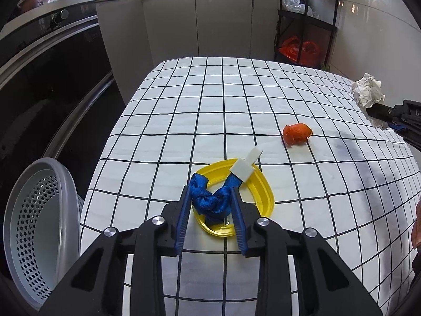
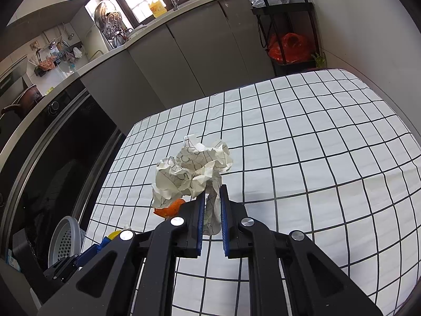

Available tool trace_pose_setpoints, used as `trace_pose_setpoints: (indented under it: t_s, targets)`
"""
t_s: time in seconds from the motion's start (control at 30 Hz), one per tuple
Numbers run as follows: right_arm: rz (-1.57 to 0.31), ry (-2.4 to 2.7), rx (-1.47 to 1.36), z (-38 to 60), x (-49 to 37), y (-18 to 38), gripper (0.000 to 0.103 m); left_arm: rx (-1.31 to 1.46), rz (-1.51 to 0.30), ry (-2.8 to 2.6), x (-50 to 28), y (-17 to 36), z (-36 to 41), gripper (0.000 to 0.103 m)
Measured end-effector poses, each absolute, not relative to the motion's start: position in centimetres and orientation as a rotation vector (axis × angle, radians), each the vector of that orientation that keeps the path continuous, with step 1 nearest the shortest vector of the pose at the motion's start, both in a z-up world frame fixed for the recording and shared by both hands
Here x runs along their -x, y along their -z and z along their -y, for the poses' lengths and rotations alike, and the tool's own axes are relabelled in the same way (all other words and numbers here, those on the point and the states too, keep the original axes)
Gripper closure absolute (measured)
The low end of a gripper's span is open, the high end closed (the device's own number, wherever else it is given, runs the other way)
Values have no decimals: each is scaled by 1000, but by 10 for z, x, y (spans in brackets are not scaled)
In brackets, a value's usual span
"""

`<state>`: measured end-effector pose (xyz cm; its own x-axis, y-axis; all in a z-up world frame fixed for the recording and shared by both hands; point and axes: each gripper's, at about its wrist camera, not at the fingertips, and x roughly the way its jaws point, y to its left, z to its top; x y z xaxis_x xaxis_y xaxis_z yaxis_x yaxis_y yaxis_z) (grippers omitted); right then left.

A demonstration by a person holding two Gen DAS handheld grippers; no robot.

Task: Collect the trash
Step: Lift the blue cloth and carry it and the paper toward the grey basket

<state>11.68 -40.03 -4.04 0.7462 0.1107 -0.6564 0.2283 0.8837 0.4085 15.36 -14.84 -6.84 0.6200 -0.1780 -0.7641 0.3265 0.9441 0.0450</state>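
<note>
My left gripper point(image 1: 210, 188) has its blue pads pressed against a bunched blue strap point(image 1: 210, 202) with a white tag point(image 1: 244, 168). The strap lies on a yellow plastic lid point(image 1: 263, 189) at the near left of the checked tablecloth point(image 1: 210, 105). An orange peel point(image 1: 297, 133) lies to the right, clear of both grippers. My right gripper point(image 2: 213, 191) is shut on a crumpled paper ball point(image 2: 192, 168) and holds it above the cloth. In the left wrist view that gripper point(image 1: 389, 112) and the paper ball point(image 1: 367, 89) sit at the right edge. The paper partly hides the peel point(image 2: 171, 209).
A grey perforated basket point(image 1: 39, 223) stands off the table's left edge, by a dark oven front point(image 1: 52, 92). Grey cabinets point(image 1: 197, 21) run behind, and a black shelf rack point(image 1: 305, 26) with bags stands at the back right. A person's hand point(image 1: 415, 231) shows at the right edge.
</note>
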Motion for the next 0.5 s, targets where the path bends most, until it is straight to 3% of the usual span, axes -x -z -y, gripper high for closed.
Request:
trace_pose_setpoints:
  t_s: [0.03,0.13,0.5]
  targets:
    - [-733,67,-494,400,-117,40,92,-188,-853,294,-153,68,149,81]
    - [-732,68,-496,400,-116,40,92,-192,-852,289,-155,68,148,85]
    - [-734,65,-493,399,-116,39,92,-153,-831,289,-157,57,139,86]
